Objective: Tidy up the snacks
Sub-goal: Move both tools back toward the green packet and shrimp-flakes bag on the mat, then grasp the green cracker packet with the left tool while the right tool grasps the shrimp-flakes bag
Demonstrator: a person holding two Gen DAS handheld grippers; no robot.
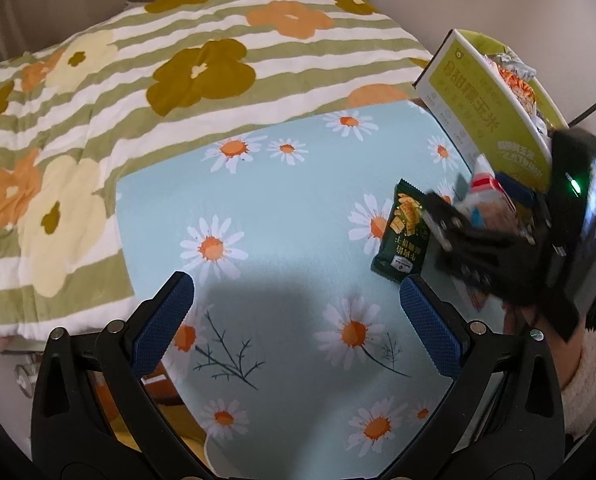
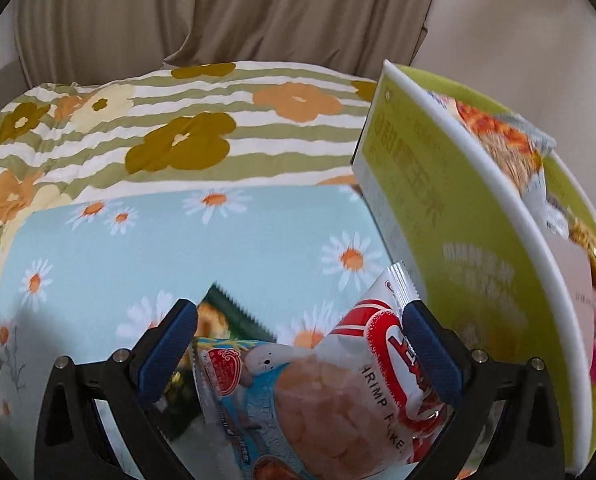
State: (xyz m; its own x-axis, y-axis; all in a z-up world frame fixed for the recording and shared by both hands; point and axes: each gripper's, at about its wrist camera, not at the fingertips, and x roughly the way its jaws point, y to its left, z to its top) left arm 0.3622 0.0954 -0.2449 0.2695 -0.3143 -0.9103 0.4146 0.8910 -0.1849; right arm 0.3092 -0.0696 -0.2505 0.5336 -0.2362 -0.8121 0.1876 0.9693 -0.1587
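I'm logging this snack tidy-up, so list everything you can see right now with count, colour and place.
Shrimp flake packet: one, white, red and blue, between the right gripper's fingers.
Biscuit packet: one, dark green, flat on the daisy cloth.
Box: one, yellow-green with white rim, at right, holding several snack packets.
Daisy cloth: one, light blue.
Quilt: one, green-and-white striped, floral, behind the cloth.
Curtain: beige, background.
Left gripper: open, empty.
Right gripper: around the shrimp packet.
Sleeve: white, fluffy.
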